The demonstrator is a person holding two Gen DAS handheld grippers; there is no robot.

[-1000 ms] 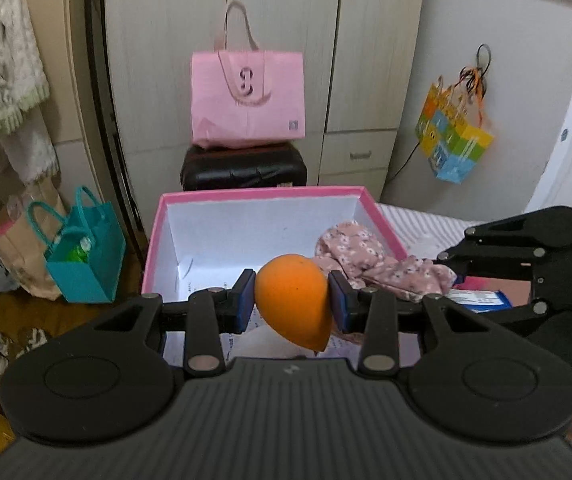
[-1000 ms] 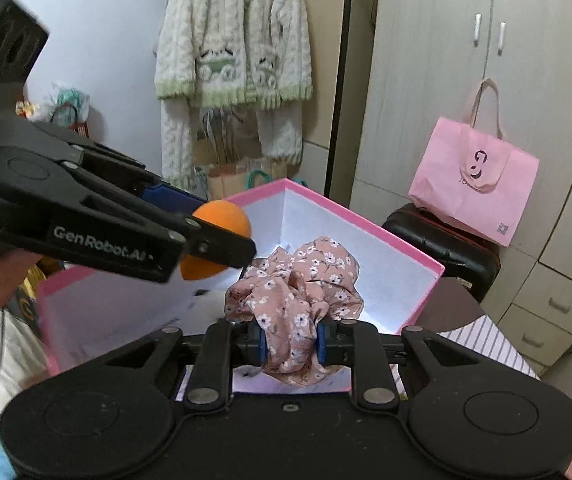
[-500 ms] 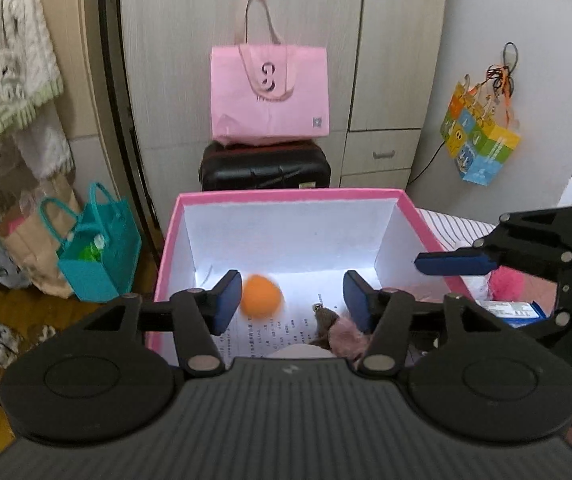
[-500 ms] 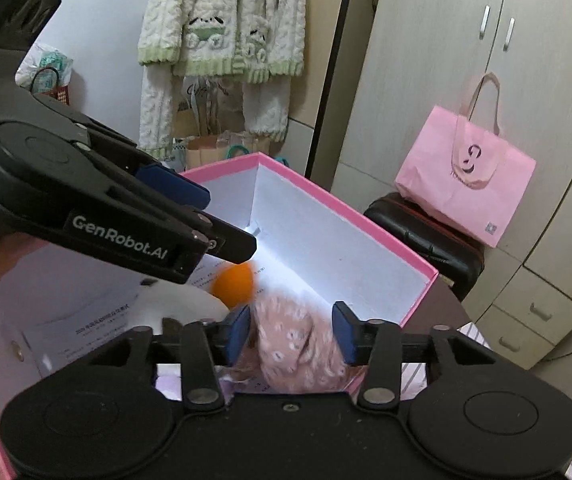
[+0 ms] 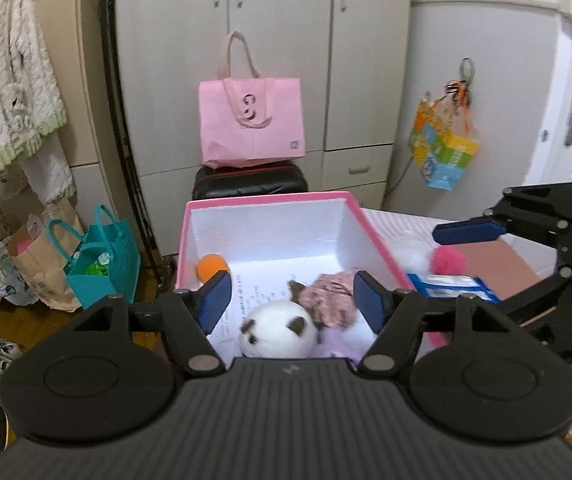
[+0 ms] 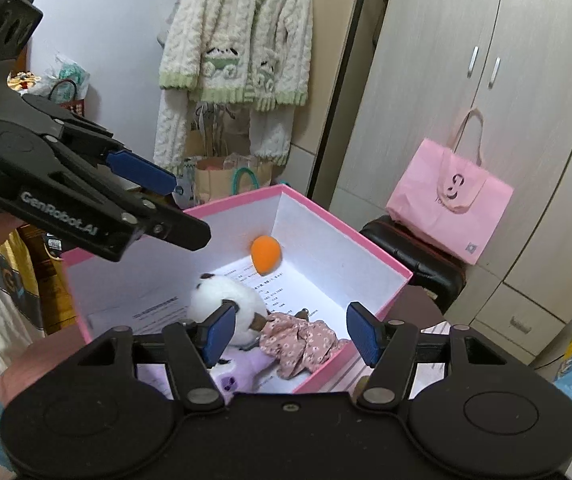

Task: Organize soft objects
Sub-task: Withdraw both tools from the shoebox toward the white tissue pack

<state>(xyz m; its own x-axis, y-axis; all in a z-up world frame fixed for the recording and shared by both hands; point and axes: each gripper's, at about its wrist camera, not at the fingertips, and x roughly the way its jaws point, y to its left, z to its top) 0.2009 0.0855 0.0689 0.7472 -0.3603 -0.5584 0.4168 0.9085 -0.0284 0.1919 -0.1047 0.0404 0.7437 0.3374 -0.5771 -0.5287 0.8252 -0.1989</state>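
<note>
Above the pink box [image 5: 262,202], both grippers' fingers have just been opening, nothing held; orange ball [image 6: 266,255] lies inside.

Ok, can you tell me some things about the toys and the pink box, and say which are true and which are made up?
1. The orange ball lies inside the pink box. True.
2. The left gripper holds the orange ball. False: its jaws stand apart with nothing clamped; they have just been opening.
3. The flowery cloth hangs over the outside of the box. False: it lies inside, beside the white plush toy.
4. A pink pompom sits outside the box. True.
5. The right gripper is shut on the cloth. False: its jaws are open and empty; they too have just been opening.
</note>
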